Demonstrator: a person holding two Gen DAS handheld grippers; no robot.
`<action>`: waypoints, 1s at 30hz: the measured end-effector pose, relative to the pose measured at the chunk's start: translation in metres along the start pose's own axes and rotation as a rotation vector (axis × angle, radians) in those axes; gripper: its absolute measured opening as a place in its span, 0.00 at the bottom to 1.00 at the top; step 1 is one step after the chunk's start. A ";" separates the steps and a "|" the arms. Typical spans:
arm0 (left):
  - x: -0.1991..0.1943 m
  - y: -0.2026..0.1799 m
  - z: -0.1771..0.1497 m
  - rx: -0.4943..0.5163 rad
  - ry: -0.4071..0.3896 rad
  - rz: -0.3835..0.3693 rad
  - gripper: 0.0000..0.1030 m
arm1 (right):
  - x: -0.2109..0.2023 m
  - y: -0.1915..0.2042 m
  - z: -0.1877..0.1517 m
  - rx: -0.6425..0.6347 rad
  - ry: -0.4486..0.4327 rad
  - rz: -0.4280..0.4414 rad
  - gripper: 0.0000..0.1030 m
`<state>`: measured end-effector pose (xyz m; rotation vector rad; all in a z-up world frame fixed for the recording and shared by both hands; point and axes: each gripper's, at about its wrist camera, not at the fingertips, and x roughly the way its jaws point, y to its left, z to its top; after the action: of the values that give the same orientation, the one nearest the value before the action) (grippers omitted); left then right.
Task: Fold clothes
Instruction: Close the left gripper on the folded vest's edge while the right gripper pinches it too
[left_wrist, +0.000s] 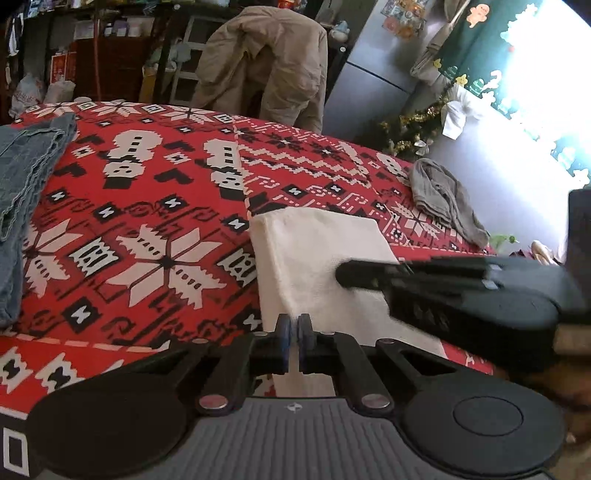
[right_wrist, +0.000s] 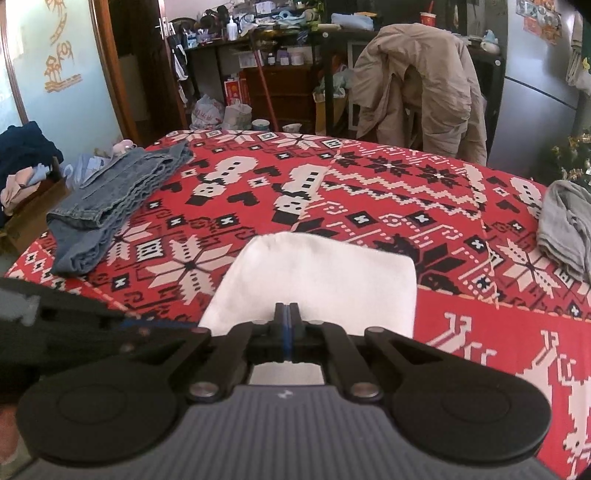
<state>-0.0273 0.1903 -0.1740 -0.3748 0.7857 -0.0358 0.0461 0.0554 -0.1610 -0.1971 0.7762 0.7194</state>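
Both hand-held grippers sit at the near edge of the desk, over a red patterned tablecloth (right_wrist: 369, 192). Folded jeans (right_wrist: 110, 199) lie at the left edge; a crumpled grey garment (right_wrist: 565, 225) lies at the right edge. Between them, at the near edge, rests a folded white cloth (right_wrist: 325, 273). Left hand-held gripper (left_wrist: 294, 325) is clenched at that cloth's near edge; whether it pinches fabric I cannot tell. Right hand-held gripper (right_wrist: 287, 314) is clenched, its tips over the cloth.
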 end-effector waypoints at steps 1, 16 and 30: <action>-0.001 0.001 -0.001 -0.004 -0.001 0.000 0.04 | 0.004 -0.002 0.004 0.004 0.002 0.002 0.00; -0.007 0.010 0.000 -0.043 0.017 0.009 0.22 | -0.012 -0.060 0.029 0.212 -0.062 -0.001 0.07; 0.030 -0.002 0.044 0.066 -0.003 0.069 0.33 | -0.012 -0.043 0.001 0.121 -0.018 0.059 0.08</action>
<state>0.0249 0.1968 -0.1659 -0.2855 0.7921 0.0032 0.0684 0.0176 -0.1559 -0.0584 0.8079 0.7262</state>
